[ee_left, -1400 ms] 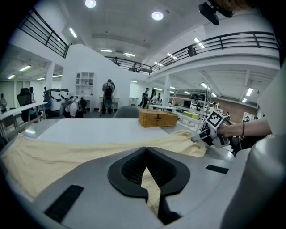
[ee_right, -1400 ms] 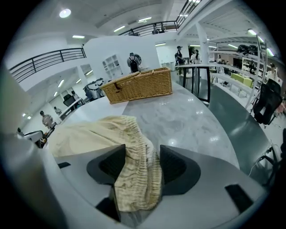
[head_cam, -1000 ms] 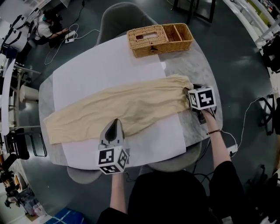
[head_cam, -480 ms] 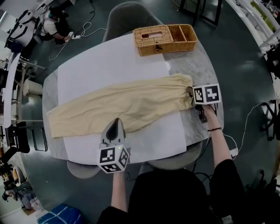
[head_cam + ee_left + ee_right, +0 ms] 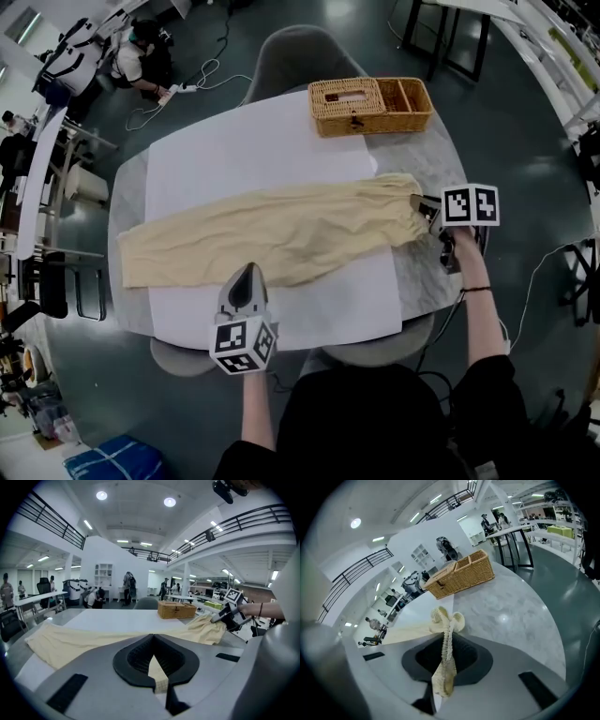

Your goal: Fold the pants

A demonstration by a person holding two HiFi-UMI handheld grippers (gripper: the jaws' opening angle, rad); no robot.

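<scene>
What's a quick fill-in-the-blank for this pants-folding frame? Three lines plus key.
The right gripper pinches the beige pants at the ____.
The left gripper is ____ on the pants' near edge.
The pants lie across a ____ sheet on the marble table.
Missing: waistband; shut; white.

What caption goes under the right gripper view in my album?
Right gripper, its jaws just closed onto the bunched waistband of beige pants, with a wicker basket on the marble table behind.
</scene>
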